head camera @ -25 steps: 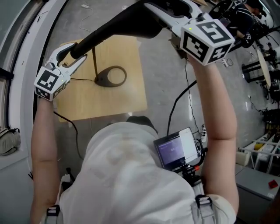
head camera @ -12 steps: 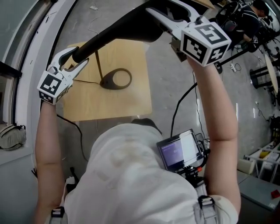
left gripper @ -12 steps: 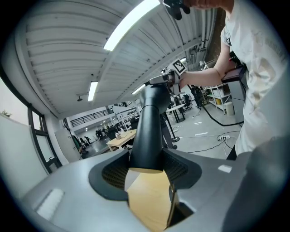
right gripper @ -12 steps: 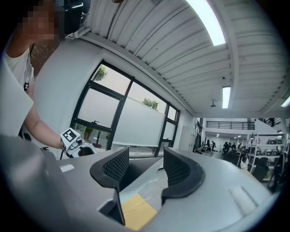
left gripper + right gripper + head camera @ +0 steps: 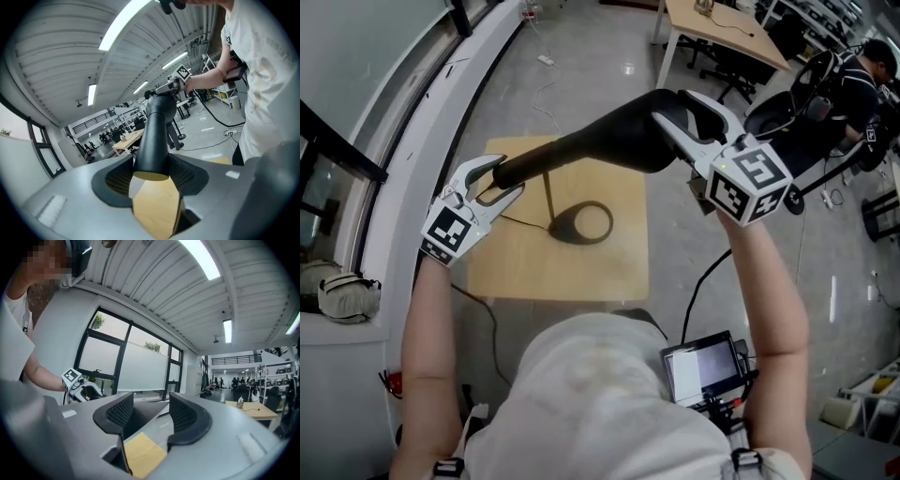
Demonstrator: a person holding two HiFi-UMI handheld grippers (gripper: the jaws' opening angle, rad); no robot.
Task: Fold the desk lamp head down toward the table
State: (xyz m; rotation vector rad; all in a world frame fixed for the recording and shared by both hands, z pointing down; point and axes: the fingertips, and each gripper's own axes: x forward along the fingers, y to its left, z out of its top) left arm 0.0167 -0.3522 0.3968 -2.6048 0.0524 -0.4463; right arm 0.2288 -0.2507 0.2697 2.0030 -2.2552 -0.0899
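The desk lamp's long black head stretches nearly level above a small wooden table, over its ring-shaped base and thin pole. My left gripper is shut on the head's narrow end; in the left gripper view the black tube fills the gap between my jaws. My right gripper clasps the head's wide end from above, and a dark surface lies between its pads. Each gripper shows in the other's view: the right gripper and the left gripper.
A black cable runs from the base across the table. A window wall lines the left side, with a bag on its sill. A screen device hangs at my chest. Desks, chairs and another person are at the back right.
The right gripper has come down with the lamp head's wide end, and the head now lies lower and flatter. The left gripper keeps its hold on the narrow end.
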